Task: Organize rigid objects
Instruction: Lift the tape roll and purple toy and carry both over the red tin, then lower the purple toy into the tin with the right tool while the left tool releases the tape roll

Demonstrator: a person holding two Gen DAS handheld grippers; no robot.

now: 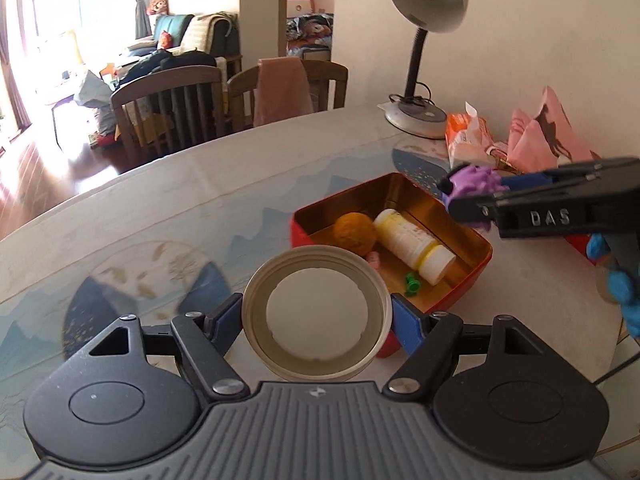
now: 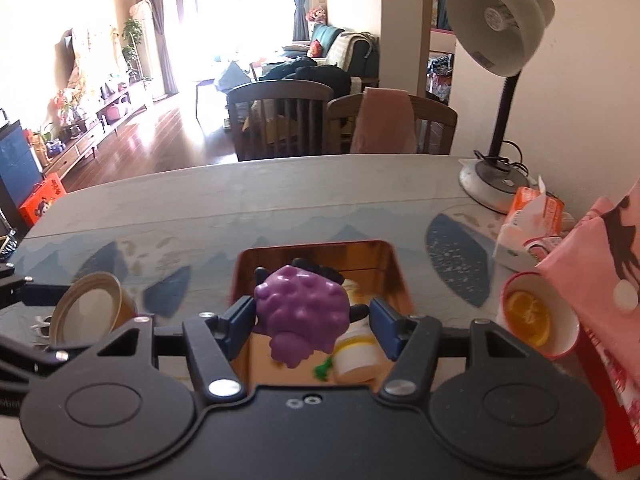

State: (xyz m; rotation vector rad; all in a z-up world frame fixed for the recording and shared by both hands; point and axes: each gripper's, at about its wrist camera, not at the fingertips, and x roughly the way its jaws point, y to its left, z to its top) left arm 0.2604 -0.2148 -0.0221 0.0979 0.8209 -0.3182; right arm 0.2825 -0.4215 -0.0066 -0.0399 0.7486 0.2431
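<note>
My left gripper (image 1: pixel 318 314) is shut on a beige round lid (image 1: pixel 317 314), held above the table just in front of a red tin box (image 1: pixel 452 300) with a gold inside. The box holds an orange ball (image 1: pixel 354 232), a white and yellow bottle (image 1: pixel 412 244) and a small green piece (image 1: pixel 412 282). My right gripper (image 2: pixel 312 310) holds a purple bumpy toy (image 2: pixel 300 308) over the box (image 2: pixel 390 258); the toy touches the left pad, and a gap shows beside the right pad. From the left wrist view it (image 1: pixel 476 180) hangs above the box's right side.
A desk lamp (image 1: pixel 416 116) stands at the table's back right. An orange tissue pack (image 1: pixel 466 136) and pink bag (image 1: pixel 548 136) lie beside it. A red cup with an orange slice (image 2: pixel 536 316) stands right of the box. Two chairs (image 1: pixel 168 108) stand behind the table.
</note>
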